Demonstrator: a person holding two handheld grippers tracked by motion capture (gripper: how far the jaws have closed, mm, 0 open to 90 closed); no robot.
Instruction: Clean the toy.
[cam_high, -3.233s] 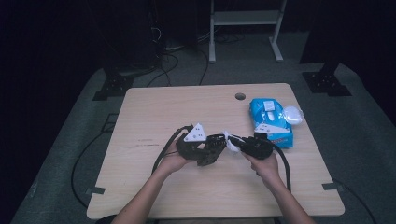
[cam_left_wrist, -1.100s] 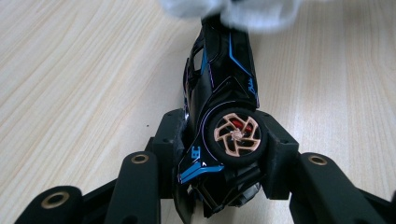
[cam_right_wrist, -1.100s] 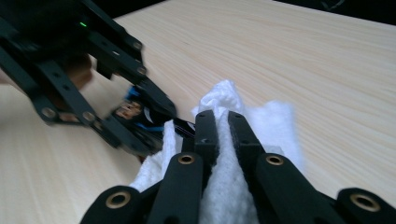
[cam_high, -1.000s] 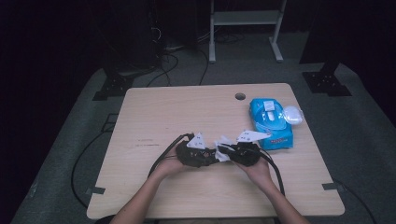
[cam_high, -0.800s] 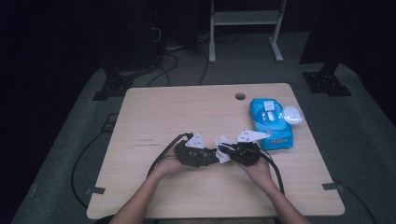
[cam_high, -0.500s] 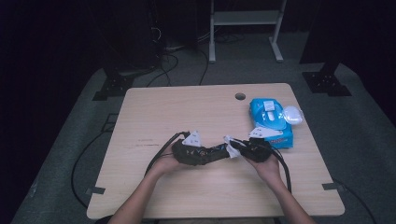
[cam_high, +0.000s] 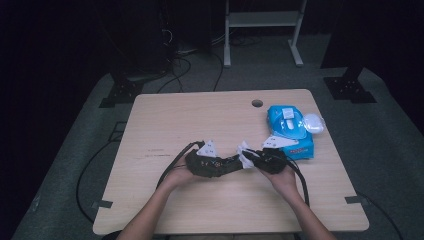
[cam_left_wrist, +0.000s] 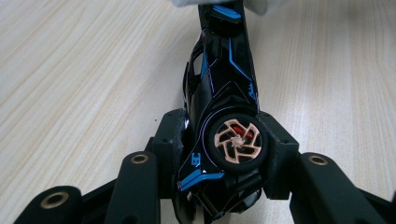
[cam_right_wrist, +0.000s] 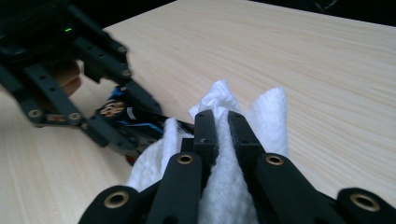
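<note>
My left gripper (cam_left_wrist: 224, 135) is shut on a black toy car (cam_left_wrist: 219, 98) with blue trim and an orange-spoked wheel, held on its side just above the table. In the high view the left gripper (cam_high: 231, 162) points right with the toy car (cam_high: 226, 164) in its jaws. My right gripper (cam_right_wrist: 222, 122) is shut on a white wipe (cam_right_wrist: 266, 116), whose folds press against the car's far end (cam_right_wrist: 135, 123). From above, the right gripper (cam_high: 250, 156) and the white wipe (cam_high: 245, 154) meet the car at the table's middle front. The left gripper (cam_right_wrist: 98, 116) faces the right gripper view.
A blue pack of wipes (cam_high: 289, 131) lies at the table's right, with a white lid or wad (cam_high: 314, 122) beside it. A cable hole (cam_high: 257, 103) sits near the far edge of the wooden table (cam_high: 200, 120). Cables trail from both grippers.
Both grippers stayed together at the table's front middle. Over the last second the right gripper shifted slightly right and back, with the wipe rubbing along the car's end.
</note>
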